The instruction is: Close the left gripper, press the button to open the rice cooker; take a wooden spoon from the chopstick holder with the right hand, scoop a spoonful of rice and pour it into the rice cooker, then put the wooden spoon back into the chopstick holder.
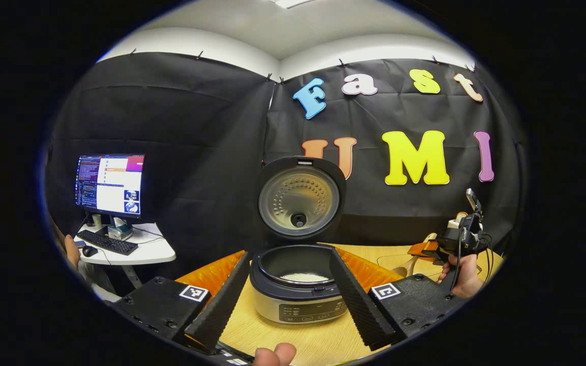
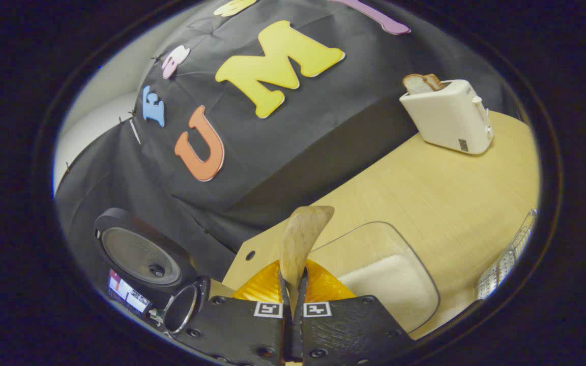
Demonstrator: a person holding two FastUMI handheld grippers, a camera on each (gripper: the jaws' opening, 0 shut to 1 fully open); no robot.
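- Left gripper [image 1: 289,292]: fingers spread wide, nothing between them but air, held low over the wooden table [image 1: 318,340].
- Straight ahead between those fingers: rice cooker [image 1: 298,292], lid [image 1: 299,202] swung up and standing upright behind the pot, a patch of white rice [image 1: 304,277] lying in the dark inner pot.
- Below the pot rim, facing the left gripper: control panel [image 1: 313,312] with buttons, too small to make out.
- A fingertip [image 1: 275,354] at the bottom edge, just under the left gripper.
- Far off to its left: monitor [image 1: 110,184], keyboard [image 1: 107,242] and mouse on a small white desk [image 1: 143,251].
- Off to its right, above the table: right gripper [image 1: 428,250] gripped by a hand [image 1: 463,277], wooden spoon [image 1: 409,267] hanging down from it.
- Right gripper [image 2: 293,284] in its own view: fingers pinched almost together on the handle of the wooden spoon [image 2: 300,239], bowl of the spoon pointing away and up, tilted view.
- Just right of that spoon, beneath it: clear container [image 2: 415,264] with white rice [image 2: 392,284] heaped in it.
- Left of and below the right gripper: open cooker lid [image 2: 140,254] and pot rim [image 2: 183,307].
- Far ahead to the right: white toaster [image 2: 448,119] with bread [image 2: 422,82] sticking out.
- At the right edge: a wire rack [image 2: 506,259], possibly the chopstick holder; cannot tell.
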